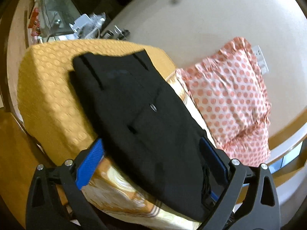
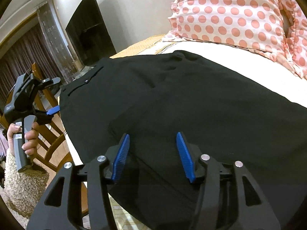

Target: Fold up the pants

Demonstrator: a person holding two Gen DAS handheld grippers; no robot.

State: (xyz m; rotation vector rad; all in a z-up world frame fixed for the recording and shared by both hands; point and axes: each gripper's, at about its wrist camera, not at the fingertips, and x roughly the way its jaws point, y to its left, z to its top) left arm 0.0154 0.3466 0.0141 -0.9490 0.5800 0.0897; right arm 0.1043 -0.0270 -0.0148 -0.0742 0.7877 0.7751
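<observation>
Black pants [image 1: 142, 115] lie folded on the bed, beside a pink polka-dot pillow [image 1: 230, 99] and over a yellow blanket [image 1: 49, 88]. Left gripper [image 1: 153, 164] is spread wide around their near edge; right gripper [image 2: 153, 153] hovers above them, fingers parted, gripping nothing.

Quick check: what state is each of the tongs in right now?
Left tongs: open, straddling the black fabric pants, not clamped.
Right tongs: open above the pants, holding nothing.
</observation>
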